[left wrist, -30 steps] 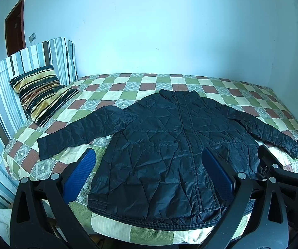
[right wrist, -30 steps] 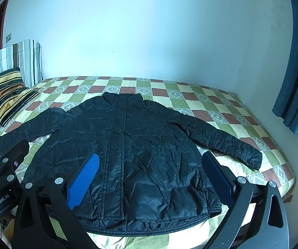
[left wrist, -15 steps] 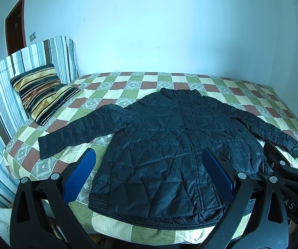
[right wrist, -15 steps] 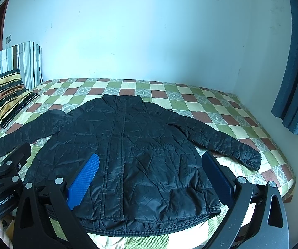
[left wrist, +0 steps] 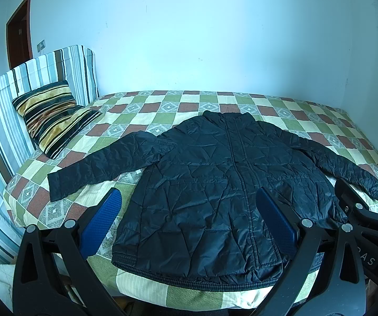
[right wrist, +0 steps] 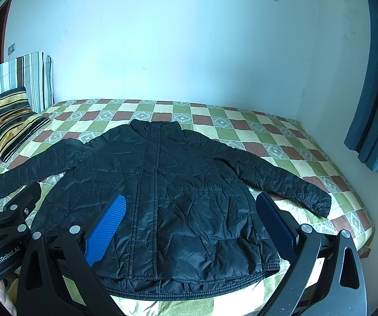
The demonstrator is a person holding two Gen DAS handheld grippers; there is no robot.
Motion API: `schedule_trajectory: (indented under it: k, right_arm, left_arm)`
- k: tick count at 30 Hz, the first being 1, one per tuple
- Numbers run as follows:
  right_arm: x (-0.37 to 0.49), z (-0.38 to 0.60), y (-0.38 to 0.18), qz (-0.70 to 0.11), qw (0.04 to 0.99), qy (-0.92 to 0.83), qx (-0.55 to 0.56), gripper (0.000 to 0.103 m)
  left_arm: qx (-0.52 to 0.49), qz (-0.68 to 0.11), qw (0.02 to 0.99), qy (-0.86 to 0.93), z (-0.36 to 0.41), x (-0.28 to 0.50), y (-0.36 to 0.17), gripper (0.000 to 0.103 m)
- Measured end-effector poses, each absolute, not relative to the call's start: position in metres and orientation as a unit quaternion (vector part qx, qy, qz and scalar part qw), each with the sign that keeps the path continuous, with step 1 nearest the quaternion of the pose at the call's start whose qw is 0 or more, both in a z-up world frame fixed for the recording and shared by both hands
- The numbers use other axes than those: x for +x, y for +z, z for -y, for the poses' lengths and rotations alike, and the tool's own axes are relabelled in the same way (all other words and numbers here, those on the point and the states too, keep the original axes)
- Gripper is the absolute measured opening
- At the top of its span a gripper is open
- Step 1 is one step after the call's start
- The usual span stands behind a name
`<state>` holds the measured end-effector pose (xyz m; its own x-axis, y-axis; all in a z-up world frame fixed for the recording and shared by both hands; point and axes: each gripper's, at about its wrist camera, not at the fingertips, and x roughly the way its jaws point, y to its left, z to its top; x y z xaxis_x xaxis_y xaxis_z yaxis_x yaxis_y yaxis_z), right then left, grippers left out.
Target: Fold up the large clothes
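Room: pale blue walls; a bed (left wrist: 162,105) covered by a checked spread in green, cream and brick red. A striped pillow (left wrist: 53,119) is propped at the striped headboard (left wrist: 1,110).

Item: one black quilted jacket (left wrist: 215,184), laid flat and front-up on the bed, zip closed, collar toward the far wall, both sleeves spread outward, hem at the near edge. The surface is creased and glossy.

Position: the jacket is seen beyond and between the blue pads of the left gripper (left wrist: 189,223), untouched; the same holds for the right gripper (right wrist: 189,226). Both are held wide apart, nothing grasped.

Views: a brown door (left wrist: 19,34) is shown best in the left view. A blue curtain (right wrist: 373,92) is shown fully only in the right view.
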<state>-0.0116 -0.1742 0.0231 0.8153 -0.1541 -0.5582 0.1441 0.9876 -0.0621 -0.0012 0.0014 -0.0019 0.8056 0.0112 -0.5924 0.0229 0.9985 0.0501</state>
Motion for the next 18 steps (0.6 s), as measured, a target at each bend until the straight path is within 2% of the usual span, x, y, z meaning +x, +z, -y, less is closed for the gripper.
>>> schedule_trajectory:
  k: [18]
  right_arm:
    - [-0.0109,0.1735,0.023,-0.293,0.953,-0.076,-0.009,0.098]
  left_arm:
    - [0.027,-0.313,0.949,-0.004,-0.0013,-0.0008,-0.0022,0.101]
